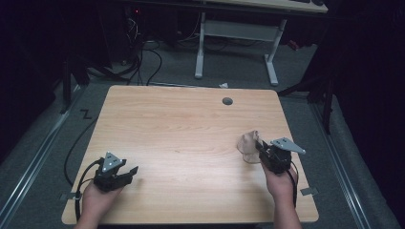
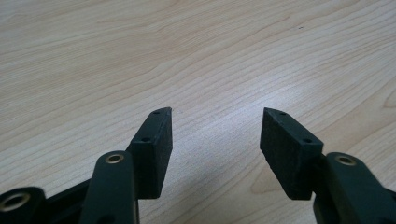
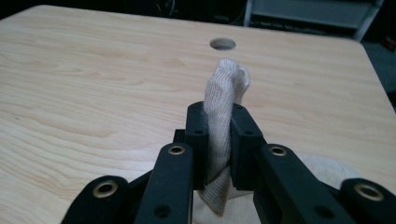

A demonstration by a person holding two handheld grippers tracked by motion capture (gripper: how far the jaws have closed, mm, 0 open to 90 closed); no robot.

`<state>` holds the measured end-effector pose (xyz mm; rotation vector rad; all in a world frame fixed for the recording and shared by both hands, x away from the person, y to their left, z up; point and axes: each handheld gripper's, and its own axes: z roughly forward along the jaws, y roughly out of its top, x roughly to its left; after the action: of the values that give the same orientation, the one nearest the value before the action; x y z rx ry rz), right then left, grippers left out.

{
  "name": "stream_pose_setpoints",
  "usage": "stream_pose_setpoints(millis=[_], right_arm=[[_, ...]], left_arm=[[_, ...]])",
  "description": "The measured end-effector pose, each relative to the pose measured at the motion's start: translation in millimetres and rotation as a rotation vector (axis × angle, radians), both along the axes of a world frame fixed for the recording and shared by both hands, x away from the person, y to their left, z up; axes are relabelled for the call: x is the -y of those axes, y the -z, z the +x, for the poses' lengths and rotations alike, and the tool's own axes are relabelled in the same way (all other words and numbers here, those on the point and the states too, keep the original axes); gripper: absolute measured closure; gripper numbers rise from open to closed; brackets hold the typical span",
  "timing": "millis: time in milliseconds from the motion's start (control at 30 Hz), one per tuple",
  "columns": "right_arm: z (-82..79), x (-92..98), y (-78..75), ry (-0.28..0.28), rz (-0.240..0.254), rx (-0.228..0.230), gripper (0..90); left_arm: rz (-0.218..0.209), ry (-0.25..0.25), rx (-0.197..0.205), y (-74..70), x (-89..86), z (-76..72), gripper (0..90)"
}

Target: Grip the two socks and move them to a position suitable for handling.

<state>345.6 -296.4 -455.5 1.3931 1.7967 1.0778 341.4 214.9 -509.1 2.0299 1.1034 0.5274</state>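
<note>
A cream knitted sock (image 3: 225,88) is pinched between the jaws of my right gripper (image 3: 219,119), and its top sticks up above the pads. In the high view the sock (image 1: 248,145) hangs at the right side of the wooden table (image 1: 181,138), just left of my right gripper (image 1: 260,145). More of the fabric lies bunched below the jaws. My left gripper (image 1: 129,172) rests near the table's front left, open. In the left gripper view its pads (image 2: 156,149) stand well apart over bare wood, nothing between them (image 2: 217,112).
A round grey cable hole (image 1: 227,101) sits near the table's far edge. Beyond the table stand a white desk frame (image 1: 236,43) and loose cables on the floor (image 1: 143,57). The surroundings are dark.
</note>
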Motion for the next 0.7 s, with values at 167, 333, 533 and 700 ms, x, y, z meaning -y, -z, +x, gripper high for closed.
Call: stream_pose_setpoints(millis=[167,333,533,700], right_arm=[[-10.1,-10.8,-14.9,-0.049,-0.019,0.063,80.6],[-14.4,-17.4,-20.3,-0.083,-0.025,0.085,80.7],[-21.2,-26.5,-29.3,-0.122,-0.016,0.113,80.8],[-22.8,-36.7,-30.1,-0.163,-0.028,0.114,80.7]], left_arm=[[0.004,0.009,0.004,-0.5,1.6,-0.5,44.2],[-0.002,0.007,0.009,-0.8,1.5,-0.5,44.3],[-0.004,0.015,0.012,-1.4,2.0,-1.7,44.1],[-0.003,0.019,0.011,-1.3,3.1,-1.5,44.3]])
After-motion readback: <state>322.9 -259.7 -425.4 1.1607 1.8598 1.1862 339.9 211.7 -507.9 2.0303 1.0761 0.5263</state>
